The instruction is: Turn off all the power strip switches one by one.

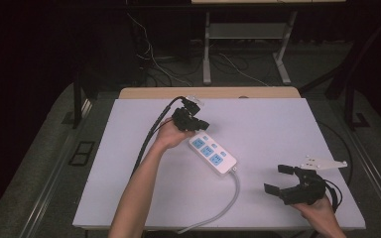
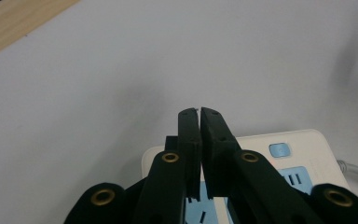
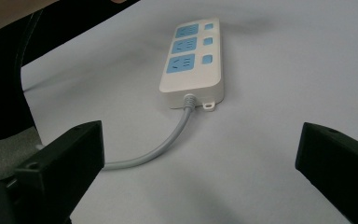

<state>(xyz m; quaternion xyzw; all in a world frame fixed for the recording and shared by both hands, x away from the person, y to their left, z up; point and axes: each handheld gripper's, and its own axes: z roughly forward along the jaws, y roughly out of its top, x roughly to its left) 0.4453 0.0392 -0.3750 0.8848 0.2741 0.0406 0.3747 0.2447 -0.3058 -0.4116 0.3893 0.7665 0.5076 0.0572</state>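
My left claw point(image 1: 194, 120) hangs right over the far end of the power strip point(image 1: 212, 153), and its two black jaws are pressed together with nothing between them. From the left gripper view the tips point past the strip's end point(image 2: 279, 154), so the strip lies just under and a little behind them, very close, though I cannot tell if they touch it. The strip lies on the white table point(image 1: 129, 163) near the middle. Its long side runs slanted, from the far end by my left claw down toward my right claw point(image 1: 281, 180). My left hand is much nearer to it. My right claw rests well apart near the table's right corner, with its jaws spread wide and empty. The strip is white, with three blue sockets in a row and a small blue button point(image 3: 208, 27) beside each one. A grey cord point(image 3: 168, 140) comes out of the near end and bends toward the table's front edge.
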